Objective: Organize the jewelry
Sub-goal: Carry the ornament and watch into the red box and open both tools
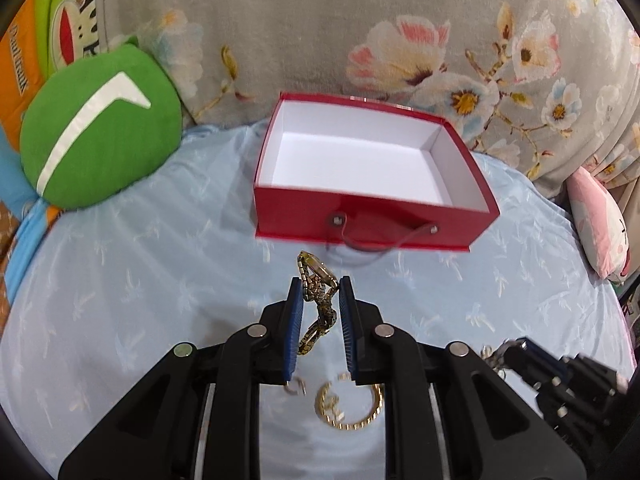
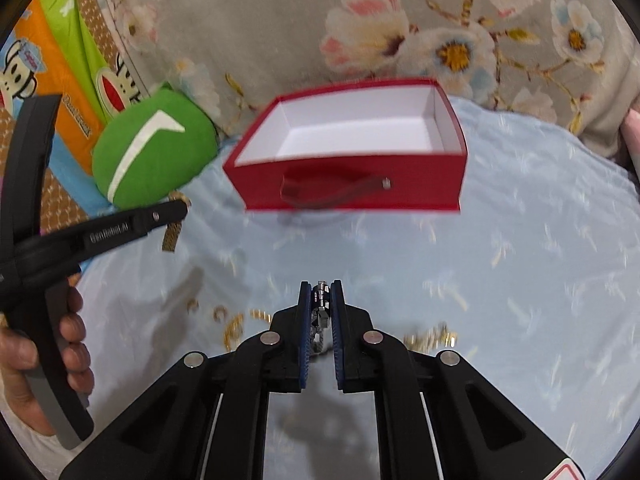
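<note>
The left tool [image 1: 319, 286] clenches a gold watch [image 1: 316, 276] by its loose band; the right tool [image 2: 320, 292] pinches a silver chain piece [image 2: 320, 308]. Both dangle, so either may slip out before reaching the empty red box [image 1: 372, 208] ahead. More gold jewelry [image 1: 348, 404] lies below on the bed.

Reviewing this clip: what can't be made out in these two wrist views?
- Silver piece in the right gripper, right wrist view: pads cover most of it; type unclear.
- Loose gold pieces on the blue sheet, right view: motion blur, count unclear.
- Gold bangle, left view: partly behind the left gripper, which holds the gold watch.
- Red box, right view: near wall hides part of its floor.
</note>
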A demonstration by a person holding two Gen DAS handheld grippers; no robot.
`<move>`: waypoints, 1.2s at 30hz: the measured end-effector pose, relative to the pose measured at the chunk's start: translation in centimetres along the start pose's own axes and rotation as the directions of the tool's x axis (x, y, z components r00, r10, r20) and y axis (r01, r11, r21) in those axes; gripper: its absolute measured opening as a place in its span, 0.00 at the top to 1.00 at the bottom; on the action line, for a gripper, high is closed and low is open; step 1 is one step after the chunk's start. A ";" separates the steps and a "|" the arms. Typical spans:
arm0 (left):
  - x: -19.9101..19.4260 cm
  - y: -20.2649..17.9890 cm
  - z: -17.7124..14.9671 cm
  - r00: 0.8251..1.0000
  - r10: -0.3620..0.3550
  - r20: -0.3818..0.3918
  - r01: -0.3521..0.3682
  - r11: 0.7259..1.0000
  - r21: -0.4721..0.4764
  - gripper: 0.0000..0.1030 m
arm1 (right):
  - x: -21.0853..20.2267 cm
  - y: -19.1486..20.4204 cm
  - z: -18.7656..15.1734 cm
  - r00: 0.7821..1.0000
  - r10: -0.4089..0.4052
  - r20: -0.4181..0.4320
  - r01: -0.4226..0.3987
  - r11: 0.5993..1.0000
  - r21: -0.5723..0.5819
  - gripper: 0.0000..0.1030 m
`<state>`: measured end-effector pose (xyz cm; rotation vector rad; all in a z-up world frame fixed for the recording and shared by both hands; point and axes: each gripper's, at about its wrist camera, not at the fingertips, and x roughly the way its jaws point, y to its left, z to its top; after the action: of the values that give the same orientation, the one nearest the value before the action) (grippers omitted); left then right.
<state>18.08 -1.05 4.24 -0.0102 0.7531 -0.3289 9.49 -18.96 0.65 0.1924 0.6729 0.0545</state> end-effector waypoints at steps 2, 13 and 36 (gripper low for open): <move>0.3 -0.1 1.6 1.000 0.006 0.020 -0.007 1.000 0.011 0.83 | 0.1 0.0 2.3 1.000 0.004 0.029 -0.003 1.000 -0.014 0.92; 5.5 -0.8 12.0 0.995 0.015 0.102 -0.019 0.999 0.042 0.83 | 5.0 -1.3 15.3 0.989 -0.022 0.147 0.033 0.997 -0.067 0.92; 22.5 -1.4 17.3 0.996 0.070 -0.050 -0.068 0.997 0.046 0.83 | 21.4 -6.3 20.3 0.995 -0.098 -0.024 0.097 0.995 -0.020 0.92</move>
<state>44.64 -10.93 2.05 0.0662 0.7951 -0.2808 38.80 -25.95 1.79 0.1403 0.7053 -0.0303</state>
